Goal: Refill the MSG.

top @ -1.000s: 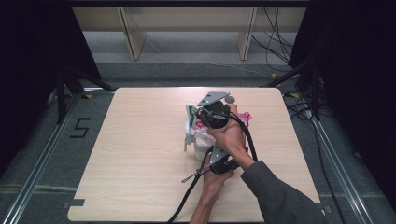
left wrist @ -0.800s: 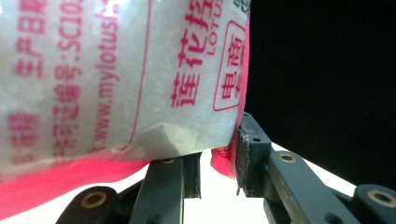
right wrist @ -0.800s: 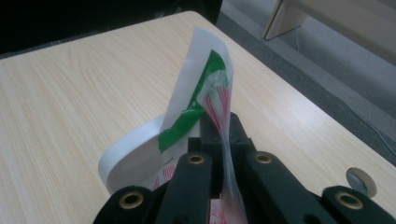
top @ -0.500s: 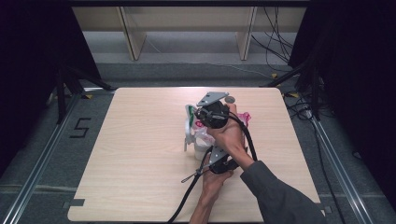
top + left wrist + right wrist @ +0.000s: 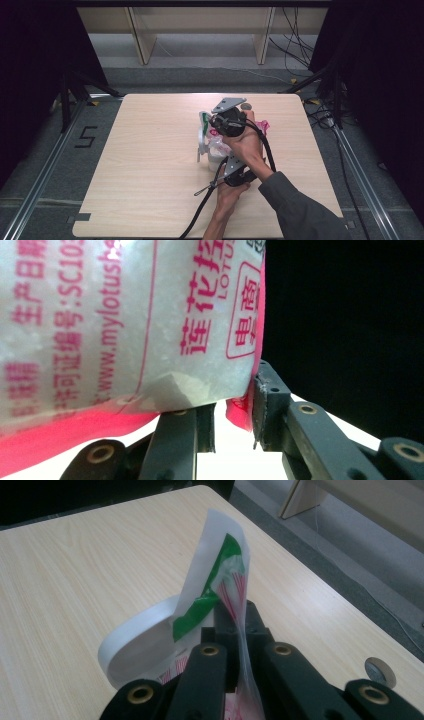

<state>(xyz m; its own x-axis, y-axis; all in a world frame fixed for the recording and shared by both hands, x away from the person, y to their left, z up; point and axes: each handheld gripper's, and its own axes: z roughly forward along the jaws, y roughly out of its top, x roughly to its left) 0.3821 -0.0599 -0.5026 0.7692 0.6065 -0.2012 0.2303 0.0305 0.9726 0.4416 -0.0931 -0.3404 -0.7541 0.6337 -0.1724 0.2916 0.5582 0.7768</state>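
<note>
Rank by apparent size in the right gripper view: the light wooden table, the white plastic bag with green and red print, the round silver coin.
1. Light wooden table.
2. White plastic bag with green and red print, enlarged by nearness to the camera.
3. Round silver coin, clearly smallest.

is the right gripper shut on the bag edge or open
Shut. In the right gripper view the right gripper has its jaws closed together on the thin plastic edge of the bag, which stands up between them.
</note>
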